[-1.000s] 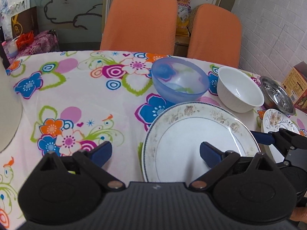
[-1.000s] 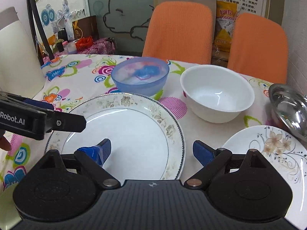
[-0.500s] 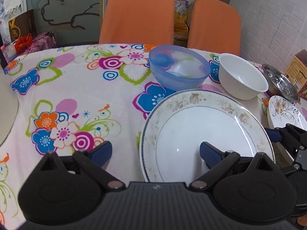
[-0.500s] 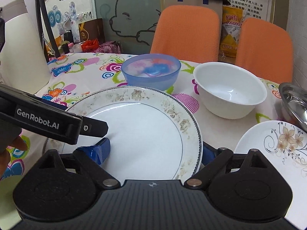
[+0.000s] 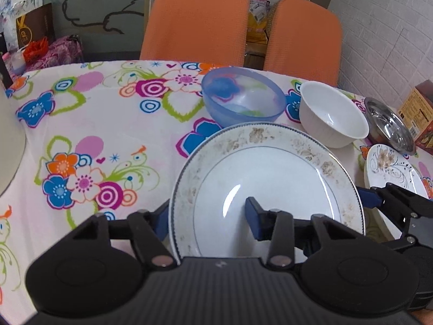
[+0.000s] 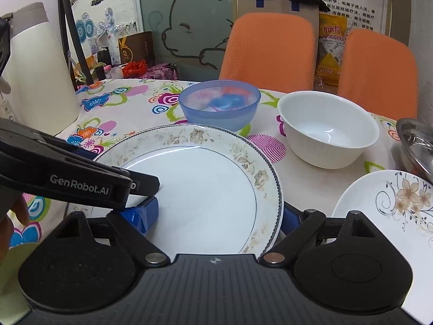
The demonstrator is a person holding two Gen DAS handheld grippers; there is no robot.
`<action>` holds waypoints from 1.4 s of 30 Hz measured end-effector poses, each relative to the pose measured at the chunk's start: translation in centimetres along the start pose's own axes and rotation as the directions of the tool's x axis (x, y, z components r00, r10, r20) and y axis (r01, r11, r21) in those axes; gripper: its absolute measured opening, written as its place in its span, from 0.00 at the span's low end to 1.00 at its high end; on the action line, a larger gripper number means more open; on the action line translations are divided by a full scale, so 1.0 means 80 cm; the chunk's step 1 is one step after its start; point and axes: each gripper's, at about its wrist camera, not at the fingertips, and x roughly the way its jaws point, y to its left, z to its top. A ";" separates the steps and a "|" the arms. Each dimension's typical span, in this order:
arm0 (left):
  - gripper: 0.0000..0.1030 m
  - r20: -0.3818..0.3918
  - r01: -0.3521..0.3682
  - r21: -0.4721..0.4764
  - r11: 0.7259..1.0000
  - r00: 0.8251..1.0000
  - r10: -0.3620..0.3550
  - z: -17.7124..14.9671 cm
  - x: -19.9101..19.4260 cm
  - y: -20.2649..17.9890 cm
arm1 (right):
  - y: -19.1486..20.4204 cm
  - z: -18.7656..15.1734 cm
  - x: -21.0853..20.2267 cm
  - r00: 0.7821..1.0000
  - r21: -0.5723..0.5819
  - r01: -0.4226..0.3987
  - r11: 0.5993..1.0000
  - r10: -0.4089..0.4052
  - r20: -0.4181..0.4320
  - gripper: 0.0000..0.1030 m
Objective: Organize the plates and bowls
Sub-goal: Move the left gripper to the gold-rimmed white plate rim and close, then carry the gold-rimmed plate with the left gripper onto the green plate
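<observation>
A large white plate with a worn floral rim (image 5: 270,173) (image 6: 200,178) is held up off the flowered tablecloth. My left gripper (image 5: 208,218) is shut on its left rim, one finger below and one on top. My right gripper (image 6: 219,215) is shut on its right rim the same way. A blue translucent bowl (image 5: 243,100) (image 6: 219,104) and a white bowl (image 5: 333,117) (image 6: 327,132) stand just beyond the plate. A smaller flower-patterned plate (image 5: 392,170) (image 6: 387,205) lies to the right.
A steel bowl (image 5: 389,124) (image 6: 416,140) and a cardboard box (image 5: 418,113) stand at the far right. Two orange chairs (image 5: 197,19) stand behind the table. A white appliance (image 6: 32,73) stands at the left. The tablecloth (image 5: 94,124) is open to the left.
Both grippers have closed on the large plate's opposite rims and lifted it off the tablecloth, raised and tilted toward the cameras. The bowls and the small plate have not moved.
</observation>
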 end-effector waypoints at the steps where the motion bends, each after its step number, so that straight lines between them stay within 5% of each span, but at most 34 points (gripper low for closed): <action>1: 0.42 -0.004 0.006 -0.004 1.000 1.000 -0.006 0.002 -0.003 0.000 | -0.004 0.002 -0.003 1.000 0.033 -0.026 0.999 0.026 0.002 0.75; 17: 0.42 -0.019 0.015 -0.017 1.000 1.000 -0.015 0.006 0.012 0.018 | -0.005 0.012 0.006 0.998 0.107 -0.056 0.993 0.057 -0.007 0.77; 19: 0.47 -0.009 0.017 -0.009 1.000 1.000 -0.017 0.004 0.011 0.019 | -0.003 0.012 0.012 0.998 0.100 -0.052 0.994 0.054 -0.017 0.77; 21: 0.71 0.008 0.018 -0.002 1.000 1.000 -0.018 0.001 0.008 0.020 | 0.000 0.011 0.012 0.999 0.083 -0.045 0.996 0.047 -0.016 0.77; 32: 0.71 0.037 0.004 0.009 1.000 0.999 -0.005 -0.012 -0.007 0.032 | 0.027 0.003 0.008 0.998 0.047 0.032 0.998 -0.030 -0.051 0.80; 42: 0.71 -0.026 -0.014 0.009 1.000 1.000 0.014 -0.011 0.002 0.026 | 0.020 0.001 0.002 0.998 0.106 -0.040 0.994 0.045 -0.043 0.79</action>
